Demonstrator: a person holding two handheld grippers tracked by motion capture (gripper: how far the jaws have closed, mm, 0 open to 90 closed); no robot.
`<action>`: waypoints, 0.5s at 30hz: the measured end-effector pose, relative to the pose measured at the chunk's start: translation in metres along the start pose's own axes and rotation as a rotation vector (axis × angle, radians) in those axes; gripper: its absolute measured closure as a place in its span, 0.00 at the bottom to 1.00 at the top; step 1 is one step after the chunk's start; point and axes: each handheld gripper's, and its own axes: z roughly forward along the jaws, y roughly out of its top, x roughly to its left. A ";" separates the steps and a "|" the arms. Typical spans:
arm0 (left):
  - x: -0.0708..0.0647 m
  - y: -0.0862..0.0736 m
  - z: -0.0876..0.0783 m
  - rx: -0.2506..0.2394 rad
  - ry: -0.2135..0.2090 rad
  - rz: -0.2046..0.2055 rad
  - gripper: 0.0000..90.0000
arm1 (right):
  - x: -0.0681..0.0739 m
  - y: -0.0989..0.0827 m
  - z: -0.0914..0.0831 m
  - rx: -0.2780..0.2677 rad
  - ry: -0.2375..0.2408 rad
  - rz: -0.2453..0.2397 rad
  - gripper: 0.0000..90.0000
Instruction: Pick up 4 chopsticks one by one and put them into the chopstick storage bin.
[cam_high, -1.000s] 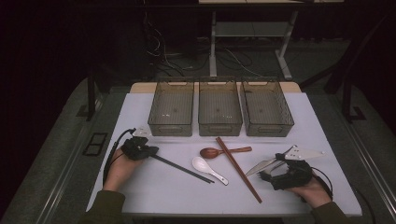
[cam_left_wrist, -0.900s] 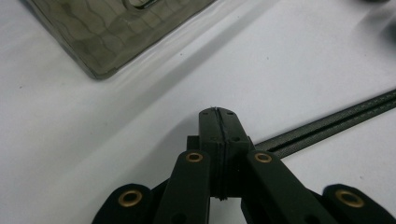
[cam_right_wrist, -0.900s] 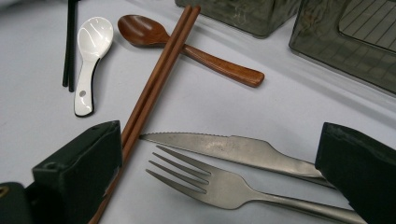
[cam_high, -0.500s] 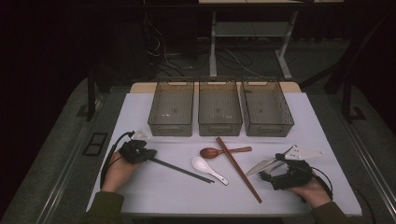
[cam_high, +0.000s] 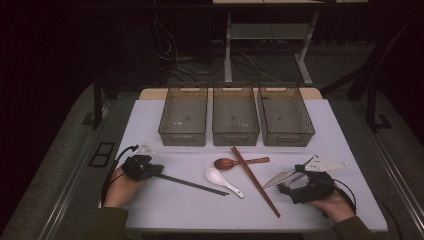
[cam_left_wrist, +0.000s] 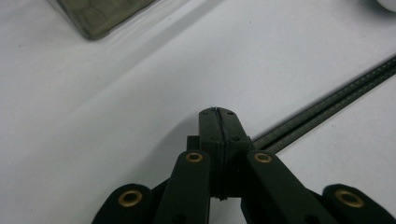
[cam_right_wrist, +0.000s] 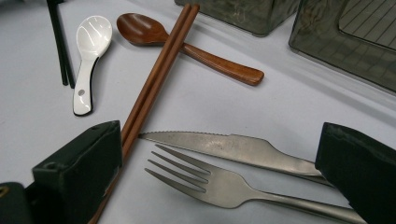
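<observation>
My left gripper (cam_high: 158, 171) rests at the table's left front with its jaws shut and nothing between them; its closed tips (cam_left_wrist: 218, 116) touch the white tabletop. A pair of black chopsticks (cam_high: 195, 184) lies just beside it (cam_left_wrist: 327, 105), running off toward a white spoon (cam_high: 223, 182). A wooden spoon (cam_high: 236, 162) and brown chopsticks (cam_high: 256, 181) lie mid-table. At the right front my right gripper (cam_high: 292, 180) is open, its jaws wide apart (cam_right_wrist: 219, 147) around a steel fork (cam_right_wrist: 219, 186) and a serrated knife (cam_right_wrist: 233, 147) without touching them.
Three smoky see-through bins (cam_high: 183, 117) (cam_high: 235, 117) (cam_high: 286, 117) stand in a row behind the cutlery; a corner of one shows in the left gripper view (cam_left_wrist: 102, 16). The white table (cam_high: 200, 215) ends close in front of both hands.
The left hand and its shut gripper slid slightly toward the table's front edge. The right gripper and the cutlery stayed put.
</observation>
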 end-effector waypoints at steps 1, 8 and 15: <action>0.000 -0.002 -0.001 -0.006 -0.005 0.000 0.99 | 0.000 0.000 0.000 -0.001 0.000 0.001 0.01; 0.001 -0.008 -0.005 -0.014 -0.013 -0.010 0.99 | 0.000 0.000 0.000 0.001 0.000 0.002 0.01; -0.003 -0.009 -0.006 -0.007 -0.008 -0.001 0.99 | 0.000 0.000 0.000 0.001 -0.001 0.003 0.01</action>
